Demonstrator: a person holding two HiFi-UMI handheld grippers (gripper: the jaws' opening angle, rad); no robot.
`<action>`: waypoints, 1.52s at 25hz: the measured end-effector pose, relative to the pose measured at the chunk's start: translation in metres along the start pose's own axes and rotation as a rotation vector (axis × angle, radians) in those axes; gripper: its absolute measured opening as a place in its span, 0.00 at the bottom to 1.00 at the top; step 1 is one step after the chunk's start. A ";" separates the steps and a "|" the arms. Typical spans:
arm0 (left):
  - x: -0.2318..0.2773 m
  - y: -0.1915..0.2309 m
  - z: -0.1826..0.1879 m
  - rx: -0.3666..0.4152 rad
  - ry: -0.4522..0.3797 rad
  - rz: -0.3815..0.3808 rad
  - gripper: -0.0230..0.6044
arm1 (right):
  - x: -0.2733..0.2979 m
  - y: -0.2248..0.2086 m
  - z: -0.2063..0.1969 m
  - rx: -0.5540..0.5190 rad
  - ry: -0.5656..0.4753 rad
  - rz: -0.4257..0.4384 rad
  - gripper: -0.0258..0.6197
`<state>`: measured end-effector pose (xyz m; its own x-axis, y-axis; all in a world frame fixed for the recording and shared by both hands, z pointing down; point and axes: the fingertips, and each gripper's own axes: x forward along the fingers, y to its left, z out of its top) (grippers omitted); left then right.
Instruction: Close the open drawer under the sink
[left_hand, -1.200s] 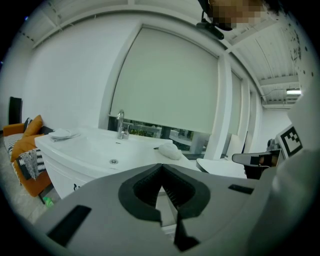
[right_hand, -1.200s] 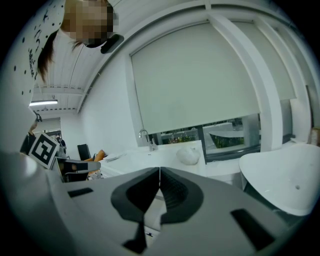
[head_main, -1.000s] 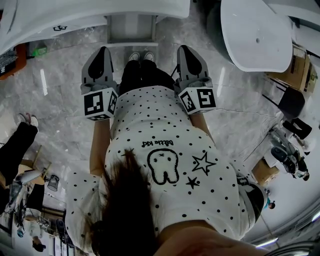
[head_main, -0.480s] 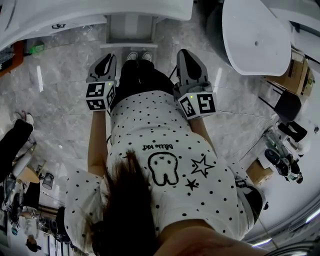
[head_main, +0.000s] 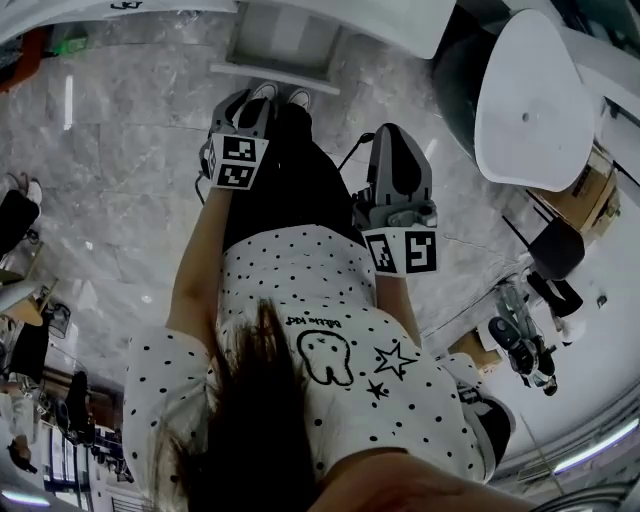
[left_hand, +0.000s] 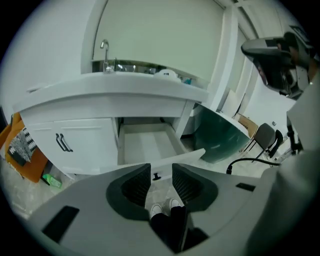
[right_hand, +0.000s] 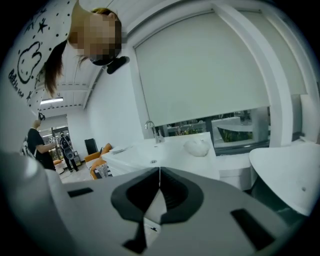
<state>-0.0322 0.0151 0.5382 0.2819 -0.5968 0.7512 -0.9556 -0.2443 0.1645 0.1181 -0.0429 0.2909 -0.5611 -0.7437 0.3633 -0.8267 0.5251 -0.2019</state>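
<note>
The long white drawer (left_hand: 192, 154) stands pulled out under the white sink counter (left_hand: 115, 95), its small dark handle (left_hand: 156, 176) facing the person. The left gripper (left_hand: 161, 181) points down toward it. Its jaws have just been opening and now stand apart with nothing between them. The right gripper (right_hand: 159, 172) is closed and empty. I think a push away from the middle of the front could turn the drawer crooked and jam it, and a hard push could slam it. The dotted shirt (head_main: 300, 270) has upside-down writing that ends in "kid".
</note>
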 end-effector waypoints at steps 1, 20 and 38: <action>0.011 0.003 -0.014 -0.006 0.017 -0.002 0.25 | 0.005 0.003 -0.009 -0.001 0.011 0.000 0.06; 0.133 0.001 -0.101 -0.141 0.003 0.008 0.25 | 0.046 0.012 -0.127 0.027 0.134 -0.038 0.06; 0.171 0.012 -0.097 -0.139 0.001 -0.015 0.26 | 0.047 0.023 -0.165 0.096 0.187 -0.126 0.06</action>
<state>-0.0038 -0.0156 0.7303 0.2962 -0.5928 0.7489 -0.9539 -0.1447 0.2628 0.0794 0.0024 0.4534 -0.4437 -0.7064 0.5514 -0.8947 0.3848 -0.2270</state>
